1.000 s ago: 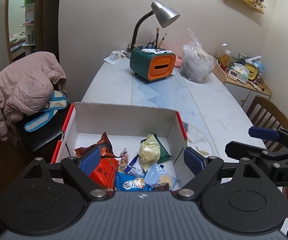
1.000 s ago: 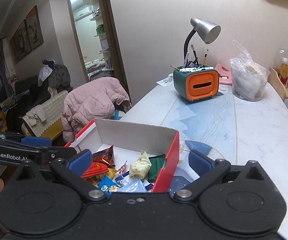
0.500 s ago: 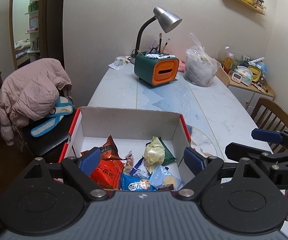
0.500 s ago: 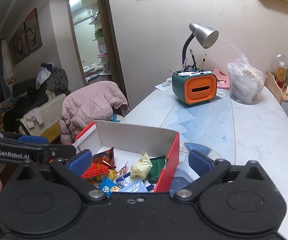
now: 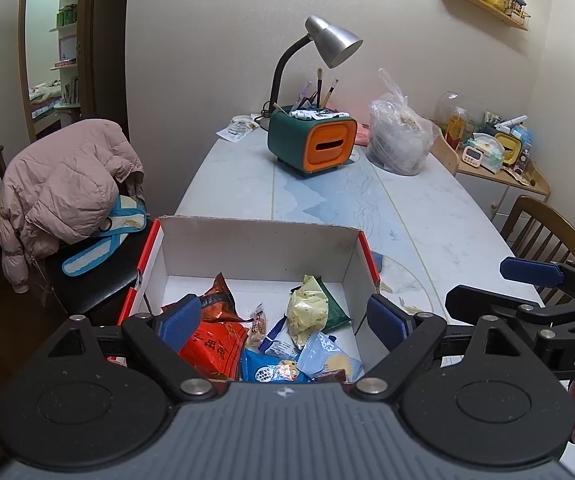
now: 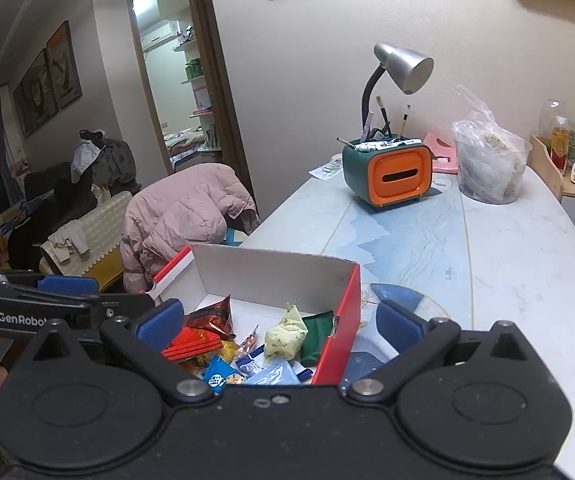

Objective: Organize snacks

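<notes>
A red cardboard box with white inside walls point(image 5: 255, 242) point(image 6: 271, 268) sits at the near end of the table. Several snack packets lie in it: a red one point(image 5: 211, 346), a pale yellow one point(image 5: 307, 312) point(image 6: 285, 334), a green one point(image 6: 317, 334), blue ones point(image 5: 273, 370) point(image 6: 219, 378). My left gripper point(image 5: 283, 322) hovers above the box, open, nothing between its blue fingers. My right gripper point(image 6: 281, 326) is also open and empty, over the box's right wall. The right gripper's fingers point(image 5: 531, 272) show at the right edge of the left wrist view.
On the marble table point(image 5: 427, 216) stand a green-and-orange holder point(image 5: 313, 144) point(image 6: 389, 176), a grey desk lamp point(image 5: 327, 40) and a clear plastic bag point(image 5: 399, 140). A pink jacket point(image 5: 63, 184) hangs over a chair on the left. A wooden chair point(image 5: 543, 232) stands right.
Both grippers have drawn back and up a little from the box. The box and snacks have not moved. Both stay open.
</notes>
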